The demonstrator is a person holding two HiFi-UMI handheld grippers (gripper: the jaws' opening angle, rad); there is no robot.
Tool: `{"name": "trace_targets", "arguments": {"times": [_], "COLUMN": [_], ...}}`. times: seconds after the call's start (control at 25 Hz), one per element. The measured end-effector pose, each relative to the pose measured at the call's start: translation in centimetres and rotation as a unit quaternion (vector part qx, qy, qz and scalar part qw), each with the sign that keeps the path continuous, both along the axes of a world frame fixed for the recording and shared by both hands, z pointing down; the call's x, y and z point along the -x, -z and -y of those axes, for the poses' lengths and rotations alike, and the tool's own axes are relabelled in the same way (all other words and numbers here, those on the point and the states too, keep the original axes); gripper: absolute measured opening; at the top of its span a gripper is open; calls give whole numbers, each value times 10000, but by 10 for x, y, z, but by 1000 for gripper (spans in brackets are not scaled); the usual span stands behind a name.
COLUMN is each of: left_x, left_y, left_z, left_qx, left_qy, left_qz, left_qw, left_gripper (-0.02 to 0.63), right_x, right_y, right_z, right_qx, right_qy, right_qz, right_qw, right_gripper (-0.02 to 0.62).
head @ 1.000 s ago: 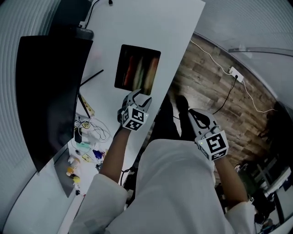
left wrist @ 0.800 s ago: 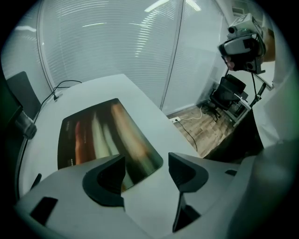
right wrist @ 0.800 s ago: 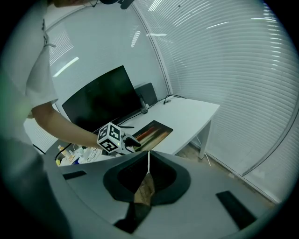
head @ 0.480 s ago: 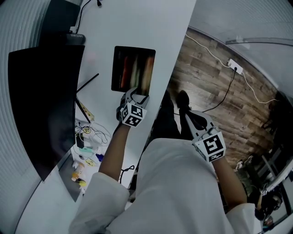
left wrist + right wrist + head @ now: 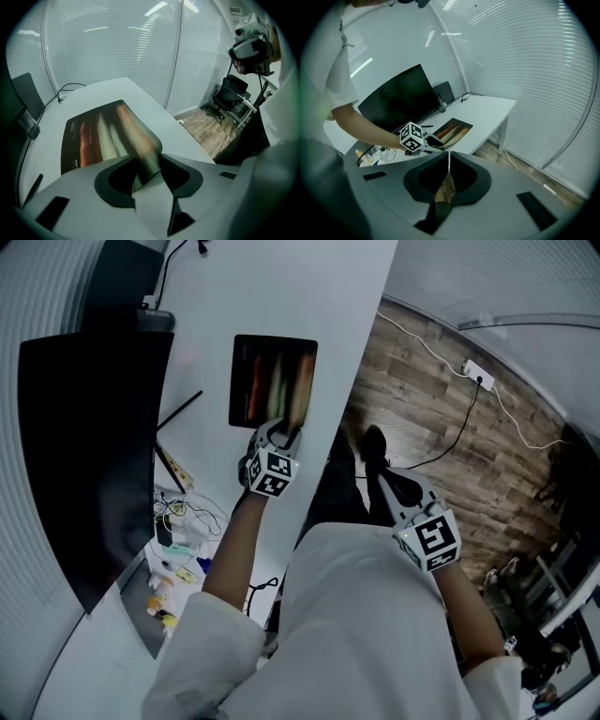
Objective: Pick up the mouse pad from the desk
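Note:
The mouse pad [image 5: 274,381], dark with coloured stripes, lies on the white desk [image 5: 281,296]. My left gripper [image 5: 284,434] is at the pad's near right corner. In the left gripper view that corner of the mouse pad [image 5: 98,136] curls up off the desk and sits pinched between the closing jaws of the left gripper [image 5: 147,161]. My right gripper [image 5: 401,486] hangs off the desk over the wood floor. In its own view the right gripper [image 5: 449,161] is shut with nothing in it.
A black monitor [image 5: 84,446] stands along the desk's left side, with a black pen [image 5: 183,409] beside it. Cables and small bright items [image 5: 178,540] clutter the near left. A white power strip [image 5: 478,381] and its cord lie on the floor to the right.
My left gripper has moved forward and down onto the pad's near corner and its jaws have narrowed around it. That corner now curls upward. The right gripper has hardly moved.

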State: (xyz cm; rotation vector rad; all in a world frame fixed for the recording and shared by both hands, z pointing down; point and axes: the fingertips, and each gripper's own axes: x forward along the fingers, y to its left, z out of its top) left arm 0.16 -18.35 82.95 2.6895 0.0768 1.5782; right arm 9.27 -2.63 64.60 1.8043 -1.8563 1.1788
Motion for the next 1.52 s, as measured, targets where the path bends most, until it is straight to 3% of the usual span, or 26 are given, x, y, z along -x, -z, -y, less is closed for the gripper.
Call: {"name": "trace_targets", "arguments": {"times": [0.2,0.44,0.76,1.2,1.52], "left_x": [-1,-1,-9,0,12], "left_y": [-1,13,64,156,207], "left_z": [16,23,45,68,52], "left_qx": [4,106,-38,-464,-385], "left_qy": [297,587,1019,1615,2106], "left_qz": [16,-117,-656,-1520,-1963], "left_qw": [9996,9981,9926,9740,9569], "left_gripper": [59,44,38,38,38], "right_x": [1,-5,-8,-18,-23], "right_y": [2,11,28,57,74], "right_z": [0,3,12,32,52], "right_qx": [0,-77,-265,-662,-943], "right_qy": [1,-57,76,179,589], "right_qz": [-66,-193,-459,-732,-801], "right_qw": [10000,9998,9986,9950,9906], "right_gripper": [34,34,34,34,34]}}
